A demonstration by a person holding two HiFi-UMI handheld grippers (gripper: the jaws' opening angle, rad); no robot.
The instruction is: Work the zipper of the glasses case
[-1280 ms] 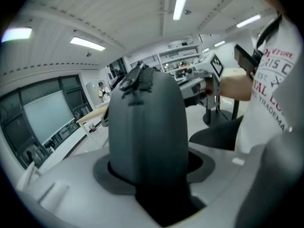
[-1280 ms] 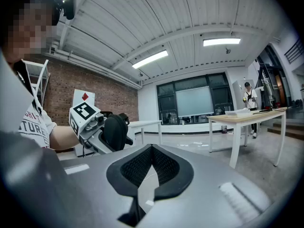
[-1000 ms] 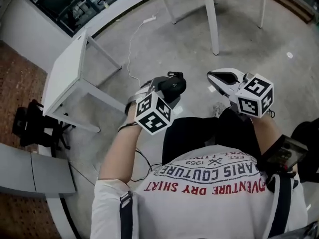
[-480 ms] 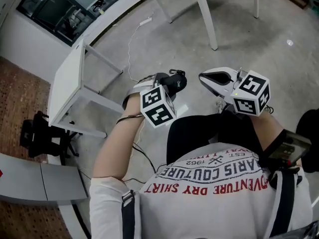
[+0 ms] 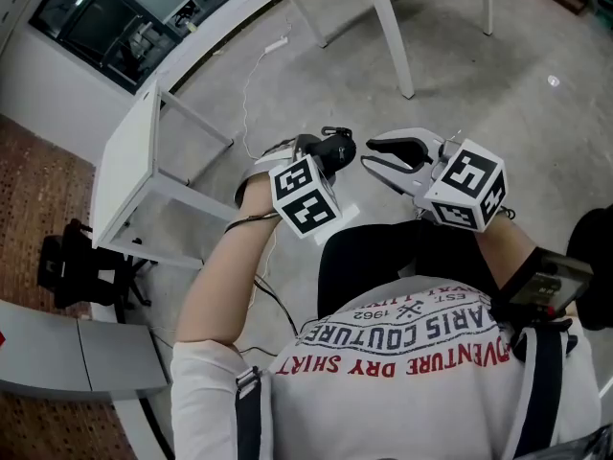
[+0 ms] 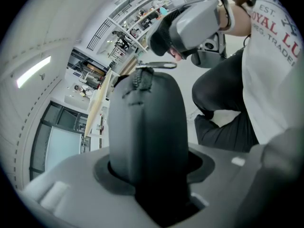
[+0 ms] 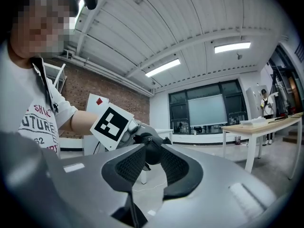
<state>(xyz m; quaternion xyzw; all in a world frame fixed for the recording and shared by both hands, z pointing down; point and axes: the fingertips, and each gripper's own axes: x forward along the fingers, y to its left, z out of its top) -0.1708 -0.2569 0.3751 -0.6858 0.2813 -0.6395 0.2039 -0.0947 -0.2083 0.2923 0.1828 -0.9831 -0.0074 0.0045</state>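
The black glasses case (image 5: 332, 150) sticks out of my left gripper (image 5: 321, 161), which is shut on its lower half. In the left gripper view the case (image 6: 147, 122) stands upright between the jaws, its zipper (image 6: 140, 82) running over the top to a metal pull ring (image 6: 157, 64). My right gripper (image 5: 368, 153) points level at the case from the right. Its jaws have just been opening and now stand apart, with nothing pressed between them. In the right gripper view the case (image 7: 151, 144) shows through the gap just past the pads (image 7: 129, 166).
I stand on a concrete floor. A white table (image 5: 129, 161) is at the left, a wood-topped table with white legs (image 5: 395, 36) at the back. A white cable (image 5: 251, 94) runs over the floor. A black chair (image 5: 77, 257) stands far left.
The right gripper's jaws were together and now stand apart. That gripper has moved left, closer to the case. The left gripper has shifted a little with the case still in it.
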